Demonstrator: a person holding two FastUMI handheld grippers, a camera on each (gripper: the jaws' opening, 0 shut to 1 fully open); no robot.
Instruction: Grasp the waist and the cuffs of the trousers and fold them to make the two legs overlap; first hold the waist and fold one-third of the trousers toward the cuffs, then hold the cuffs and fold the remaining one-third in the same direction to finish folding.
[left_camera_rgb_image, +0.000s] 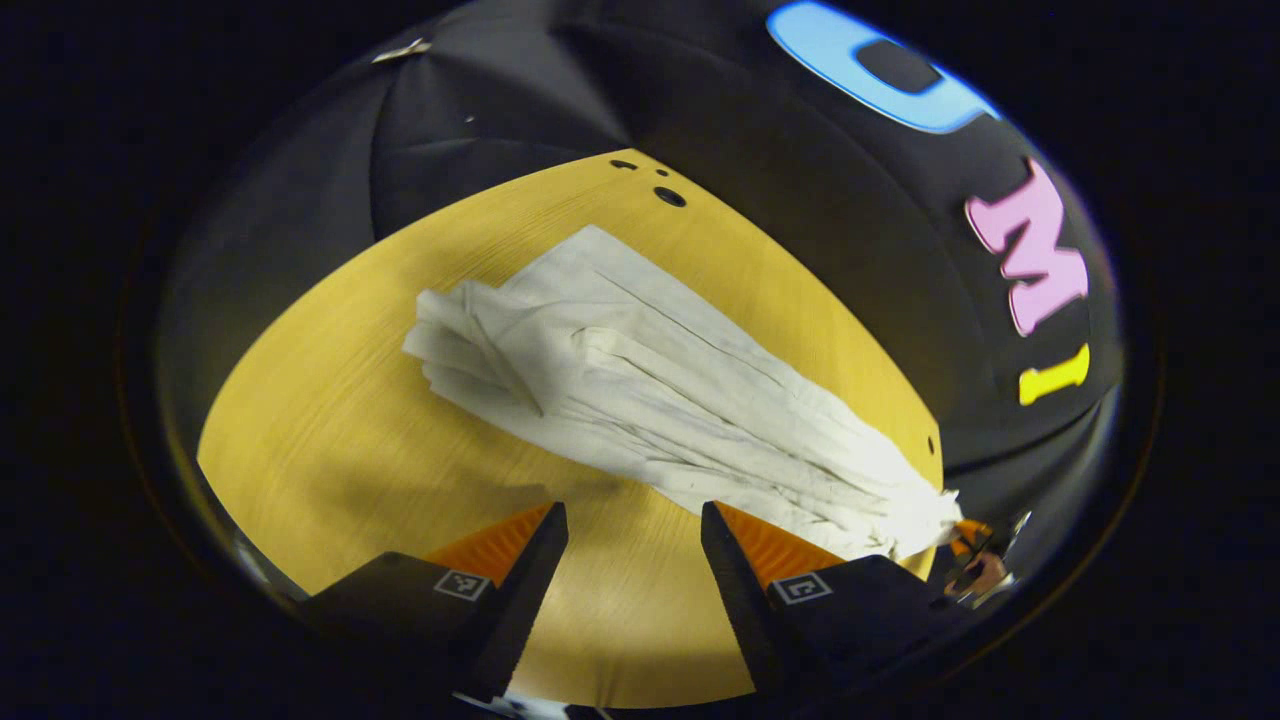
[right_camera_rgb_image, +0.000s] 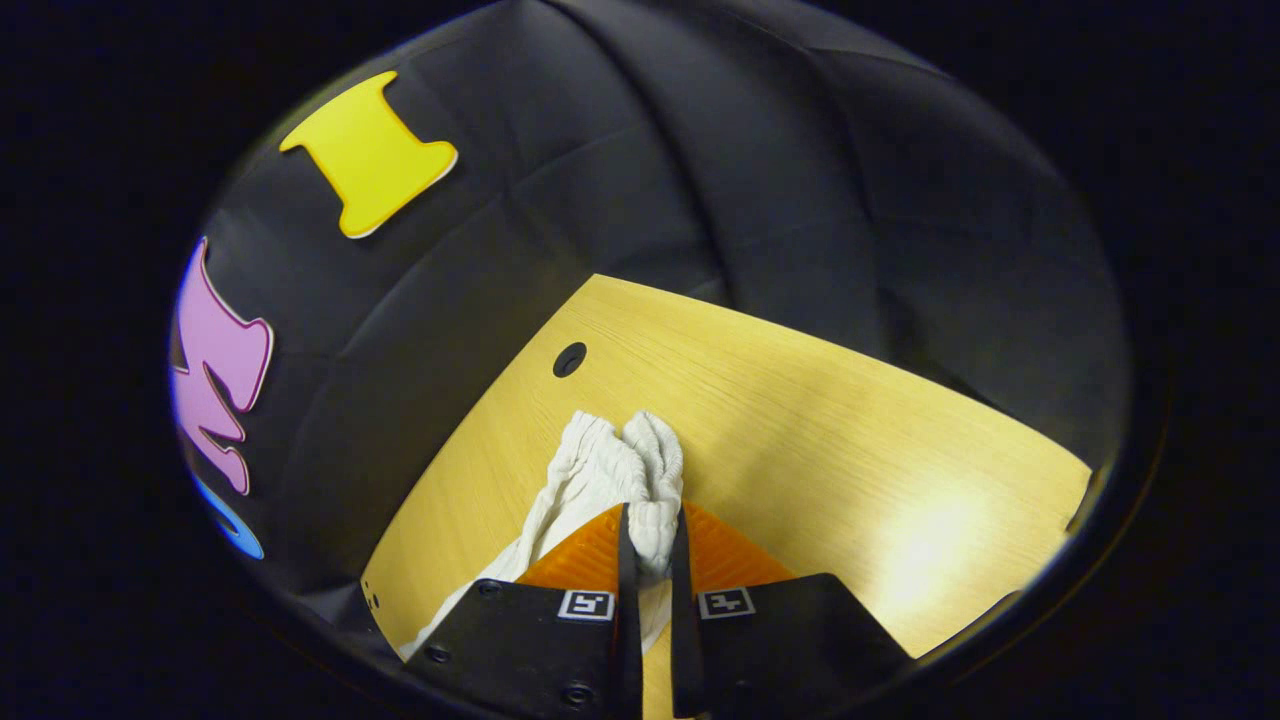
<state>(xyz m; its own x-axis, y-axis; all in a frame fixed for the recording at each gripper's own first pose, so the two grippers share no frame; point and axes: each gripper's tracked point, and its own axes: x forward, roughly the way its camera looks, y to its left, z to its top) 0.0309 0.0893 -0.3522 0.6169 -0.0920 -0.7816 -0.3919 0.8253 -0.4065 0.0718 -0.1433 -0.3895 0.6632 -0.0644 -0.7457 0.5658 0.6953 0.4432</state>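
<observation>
White trousers (left_camera_rgb_image: 640, 390) lie lengthwise on the yellow wooden table (left_camera_rgb_image: 330, 450), folded into a long strip that runs from a broad, layered end at the left to a narrow end at the lower right. My left gripper (left_camera_rgb_image: 632, 515) hangs open above the table just in front of the strip, holding nothing. The other gripper (left_camera_rgb_image: 970, 560) shows at the narrow end. In the right gripper view my right gripper (right_camera_rgb_image: 652, 530) is shut on the trousers' gathered, ruched end (right_camera_rgb_image: 640, 460), which bunches up between and beyond the fingers, slightly lifted off the table (right_camera_rgb_image: 850, 430).
Black cloth walls close in the table at the back and sides. Round holes (left_camera_rgb_image: 669, 197) mark the tabletop near its far edge, and one hole (right_camera_rgb_image: 569, 359) lies just past the gathered end. Bare wood spreads to the right of the right gripper.
</observation>
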